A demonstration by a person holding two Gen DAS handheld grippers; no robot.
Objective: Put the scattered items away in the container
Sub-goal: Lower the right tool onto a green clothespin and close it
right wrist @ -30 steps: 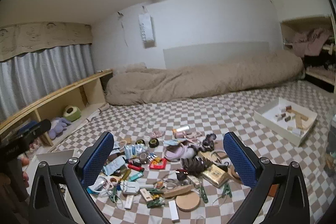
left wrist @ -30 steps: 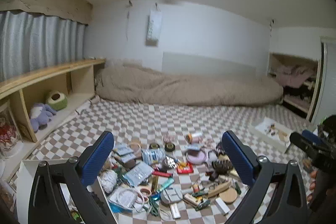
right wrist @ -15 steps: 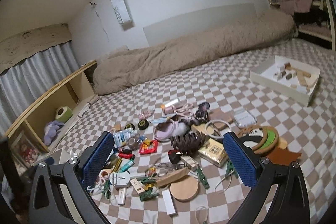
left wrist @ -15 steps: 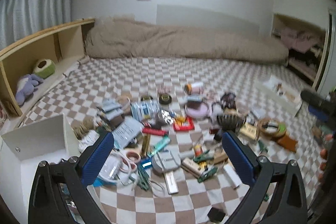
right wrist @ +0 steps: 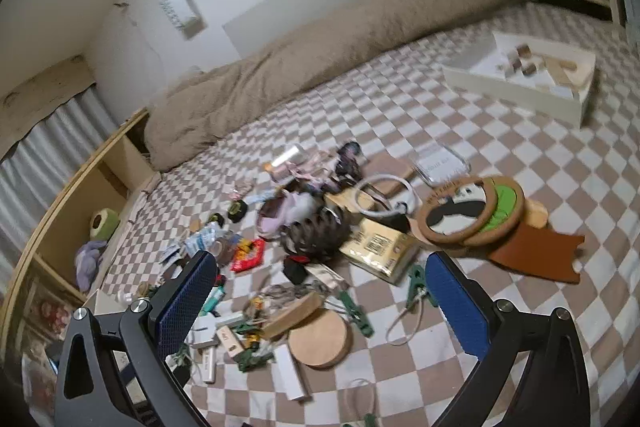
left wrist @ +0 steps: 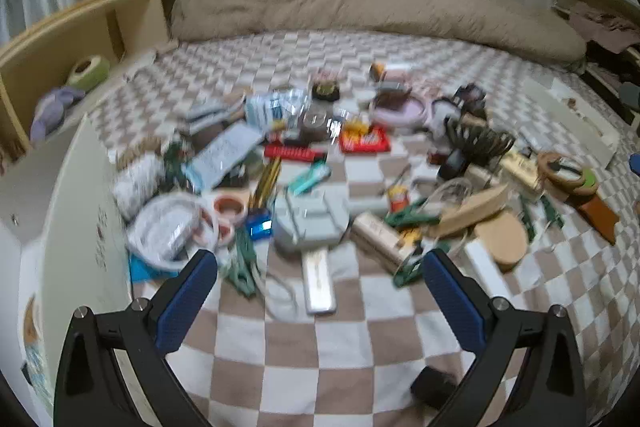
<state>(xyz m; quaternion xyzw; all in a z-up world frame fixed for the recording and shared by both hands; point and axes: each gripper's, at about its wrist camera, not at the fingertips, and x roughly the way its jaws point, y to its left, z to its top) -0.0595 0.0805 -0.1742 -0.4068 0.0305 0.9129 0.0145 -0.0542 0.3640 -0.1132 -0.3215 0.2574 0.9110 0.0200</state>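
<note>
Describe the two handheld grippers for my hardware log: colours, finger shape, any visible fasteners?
Both look alike. The left gripper has two black angular arms with cut-out openings, each ending in a flat blue textured pad, with round silver bolts at the joints. The right gripper shows the same black frame, blue dimpled pads and silver bolts. No cables, markings, hands or sleeves are visible.

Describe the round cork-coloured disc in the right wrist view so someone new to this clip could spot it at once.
Start at the pile of clutter on the checkered bedcover. At its near edge, between the open right tongs, lies the cork disc. It is the one flat, plain tan circle there, solid across, unlike the panda-print ring farther right.
</note>
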